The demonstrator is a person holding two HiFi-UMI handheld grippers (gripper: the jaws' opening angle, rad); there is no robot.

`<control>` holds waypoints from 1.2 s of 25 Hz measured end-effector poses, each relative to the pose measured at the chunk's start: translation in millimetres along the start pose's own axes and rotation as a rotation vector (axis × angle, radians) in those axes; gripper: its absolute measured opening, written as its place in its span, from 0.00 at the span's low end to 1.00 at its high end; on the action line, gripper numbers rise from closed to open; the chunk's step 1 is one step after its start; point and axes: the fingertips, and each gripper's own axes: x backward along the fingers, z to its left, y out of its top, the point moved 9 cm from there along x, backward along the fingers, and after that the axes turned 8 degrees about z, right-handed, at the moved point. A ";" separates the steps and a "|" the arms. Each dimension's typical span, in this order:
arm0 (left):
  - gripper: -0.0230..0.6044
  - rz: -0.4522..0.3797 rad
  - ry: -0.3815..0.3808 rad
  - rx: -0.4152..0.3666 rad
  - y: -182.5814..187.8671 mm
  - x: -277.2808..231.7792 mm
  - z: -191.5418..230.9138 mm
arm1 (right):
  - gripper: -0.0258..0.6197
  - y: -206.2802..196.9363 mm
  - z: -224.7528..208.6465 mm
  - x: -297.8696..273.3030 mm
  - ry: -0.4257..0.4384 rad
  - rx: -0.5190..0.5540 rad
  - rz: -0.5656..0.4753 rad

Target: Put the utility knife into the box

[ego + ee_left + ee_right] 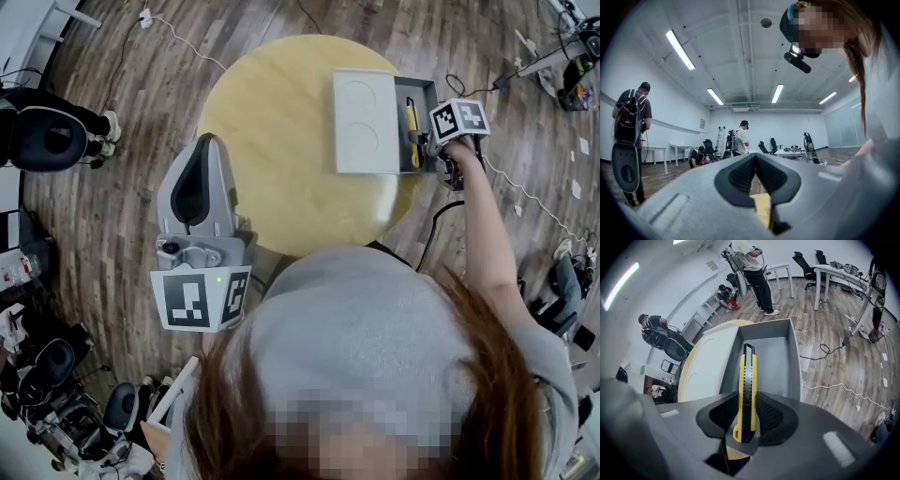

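The right gripper (746, 405) is clenched on the utility knife (747, 376), which stands between its fingers, directly over the open box (776, 362). The knife's long axis runs along the box's length, pointing away from the gripper. The box sits at the counter (272, 141) edge, beside its white lid (366, 122). The left gripper (754, 161), fingers closed on nothing, is well apart. Whether the knife touches the box floor cannot be determined. The gripper body hides the near wall.

Head view: overhead, aimed steeply down on round bench (272, 141) and box (422, 92), mid-range. Right gripper view: close, pitched down into the same box. Left gripper view: level, looking outward; shares only a bench sliver.
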 end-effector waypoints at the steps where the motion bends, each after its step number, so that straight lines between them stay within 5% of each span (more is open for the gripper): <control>1: 0.03 0.003 0.003 0.000 -0.6 0.3 0.3 | 0.23 0.5 -0.4 -1.8 -0.002 0.000 0.002; 30: 0.03 0.013 0.019 0.019 -4.3 -0.1 5.9 | 0.23 4.8 -3.4 -36.9 -0.046 -0.024 0.048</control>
